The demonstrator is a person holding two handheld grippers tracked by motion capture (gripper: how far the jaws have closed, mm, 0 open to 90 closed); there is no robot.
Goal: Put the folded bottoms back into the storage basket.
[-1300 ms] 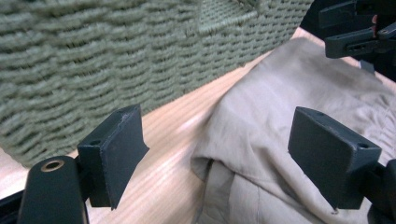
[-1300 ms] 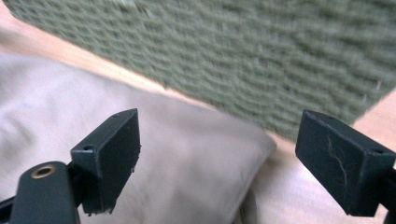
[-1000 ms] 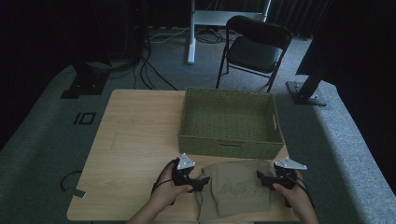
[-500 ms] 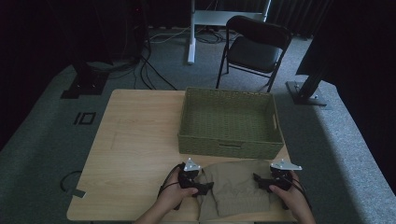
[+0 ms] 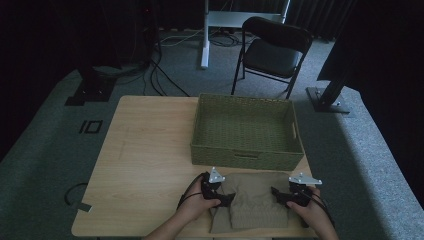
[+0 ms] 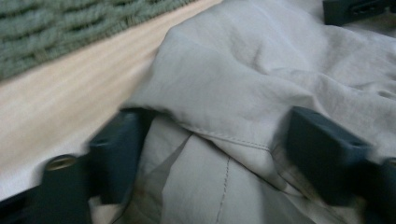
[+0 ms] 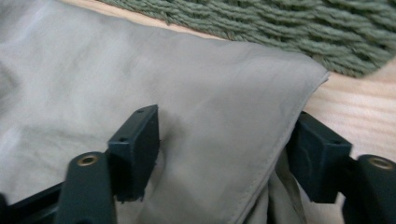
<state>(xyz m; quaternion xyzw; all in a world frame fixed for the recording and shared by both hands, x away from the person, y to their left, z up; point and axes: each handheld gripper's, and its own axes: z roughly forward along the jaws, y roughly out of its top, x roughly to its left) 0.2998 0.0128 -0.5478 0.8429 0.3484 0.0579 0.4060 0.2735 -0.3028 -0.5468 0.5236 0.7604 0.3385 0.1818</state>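
Dim room, wooden bench (image 5: 145, 150): you've set both grippers, left (image 5: 223, 196) and right (image 5: 278, 194), astride the khaki garment's (image 5: 255, 202) side edges before the wicker basket (image 5: 246, 131), jaws half-wide, just closing, not yet pinching.

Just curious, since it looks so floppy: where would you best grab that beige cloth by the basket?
Probably at the beige cloth's two side edges, one gripper coming in from each side. It lies flat and folded, and its stitched hems give firm layered fabric. The left gripper and right gripper already straddle those edges, jaws closing.
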